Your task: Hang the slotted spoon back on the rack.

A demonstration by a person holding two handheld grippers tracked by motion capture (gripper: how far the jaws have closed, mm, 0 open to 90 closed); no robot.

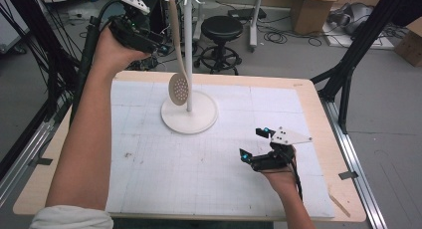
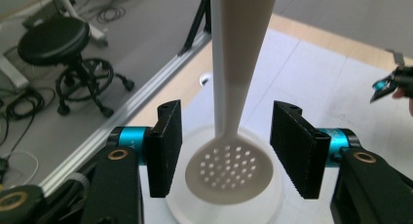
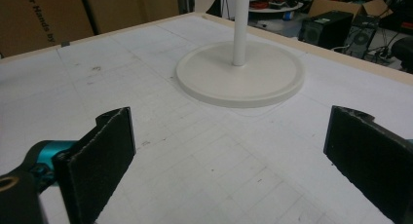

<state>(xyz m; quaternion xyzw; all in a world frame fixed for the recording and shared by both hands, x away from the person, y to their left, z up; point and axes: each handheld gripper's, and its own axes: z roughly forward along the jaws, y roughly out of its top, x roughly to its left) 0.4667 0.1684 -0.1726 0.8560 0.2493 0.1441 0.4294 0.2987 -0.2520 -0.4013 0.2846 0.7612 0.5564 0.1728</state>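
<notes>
We see a worktop (image 1: 308,97) with a wooden edge, covered by a white gridded sheet (image 1: 199,164). Toward its far side stands a white stand (image 1: 189,114) with a round base and a thin upright pole topped by hooks. A pale slotted spoon (image 1: 177,64) hangs from one of those hooks beside the pole, handle up and its perforated bowl down, just above the base. Our left claw (image 1: 161,46) is raised at the far left, level with the spoon's handle; in the left gripper view its jaws are spread wide, one on each side of the handle (image 2: 238,63), apart from it. Our right claw (image 1: 254,144) sits low over the sheet at the near right, well apart from the stand, its jaws spread too and holding nothing. A black stool (image 1: 221,30) stands on the floor beyond the worktop.
</notes>
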